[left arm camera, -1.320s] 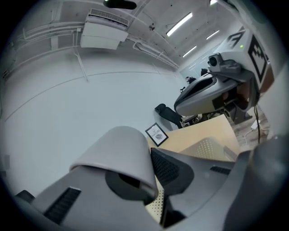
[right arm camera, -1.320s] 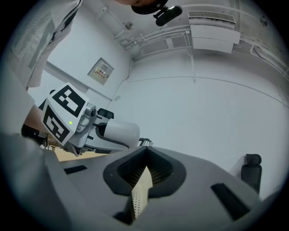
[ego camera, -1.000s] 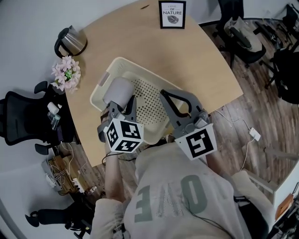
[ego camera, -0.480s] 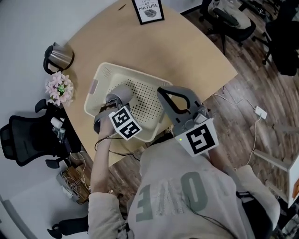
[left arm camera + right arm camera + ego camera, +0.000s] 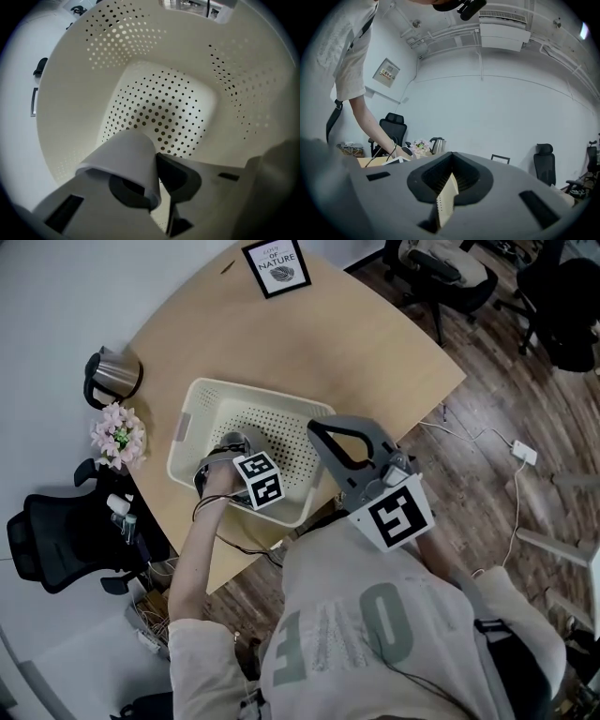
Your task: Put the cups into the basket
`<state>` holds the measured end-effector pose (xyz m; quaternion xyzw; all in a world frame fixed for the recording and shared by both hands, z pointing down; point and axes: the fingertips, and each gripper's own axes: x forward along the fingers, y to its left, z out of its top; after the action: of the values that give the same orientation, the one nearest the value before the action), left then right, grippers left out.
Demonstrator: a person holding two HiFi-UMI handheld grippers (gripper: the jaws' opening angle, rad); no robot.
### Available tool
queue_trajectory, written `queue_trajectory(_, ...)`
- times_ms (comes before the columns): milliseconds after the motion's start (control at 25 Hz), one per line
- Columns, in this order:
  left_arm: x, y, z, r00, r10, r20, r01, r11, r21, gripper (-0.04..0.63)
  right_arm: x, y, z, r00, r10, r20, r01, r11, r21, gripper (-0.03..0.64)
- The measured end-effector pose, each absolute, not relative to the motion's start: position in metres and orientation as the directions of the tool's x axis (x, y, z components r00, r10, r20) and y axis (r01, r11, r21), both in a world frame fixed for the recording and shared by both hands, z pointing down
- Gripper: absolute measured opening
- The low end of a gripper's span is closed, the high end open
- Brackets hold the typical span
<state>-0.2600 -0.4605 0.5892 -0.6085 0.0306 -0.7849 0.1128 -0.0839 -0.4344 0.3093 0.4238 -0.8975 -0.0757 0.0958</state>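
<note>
A cream perforated basket (image 5: 202,399) stands on the wooden table (image 5: 356,343). My left gripper (image 5: 225,454) reaches down inside it, shut on a pale grey paper cup (image 5: 232,440). In the left gripper view the cup (image 5: 124,157) lies on its side, its wall pinched between the jaws of the gripper (image 5: 157,176), just above the dotted basket floor (image 5: 164,103). My right gripper (image 5: 317,426) hovers over the basket's near right rim, jaws shut and empty. In the right gripper view a strip of basket rim (image 5: 446,197) shows through the gap behind that gripper's (image 5: 451,161) closed tips.
A steel kettle (image 5: 108,376) and a pot of pink flowers (image 5: 117,435) stand at the table's left edge. A framed print (image 5: 277,265) is at the far side. Office chairs (image 5: 56,540) flank the table, and a cable with an adapter (image 5: 523,454) lies on the floor.
My left gripper has carried the cup from above the basket's near rim down into the basket. The right gripper has stayed beside the near right rim.
</note>
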Motion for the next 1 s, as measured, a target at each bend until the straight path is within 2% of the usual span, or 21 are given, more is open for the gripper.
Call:
queue_trajectory(360, -0.256, -0.456, 0.600, -0.282, -0.213, 0.936, 0.240, -0.960, -0.146, 0.051, -0.075, -0.433, 0.302, -0.607, -0.790, 0.087, -0.759, 0.609, 0.228, -0.002)
queue_trajectory(520, -0.250, -0.461, 0.591, -0.286, -0.255, 0.924, 0.264, -0.948, -0.180, 0.099, -0.072, -0.430, 0.303, -0.601, -0.794, 0.093, -0.764, 0.604, 0.224, -0.002)
queue_trajectory(680, -0.245, -0.465, 0.577, -0.275, -0.270, 0.923, 0.256, -0.946, -0.200, 0.140, -0.074, -0.427, 0.304, -0.611, -0.786, 0.096, -0.757, 0.616, 0.219, -0.002)
queue_trajectory(1000, -0.251, -0.458, 0.539, -0.238, -0.314, 0.919, 0.178, -0.944, -0.277, 0.138, -0.094, -0.428, 0.295, -0.664, -0.743, 0.081, -0.707, 0.659, 0.254, -0.002)
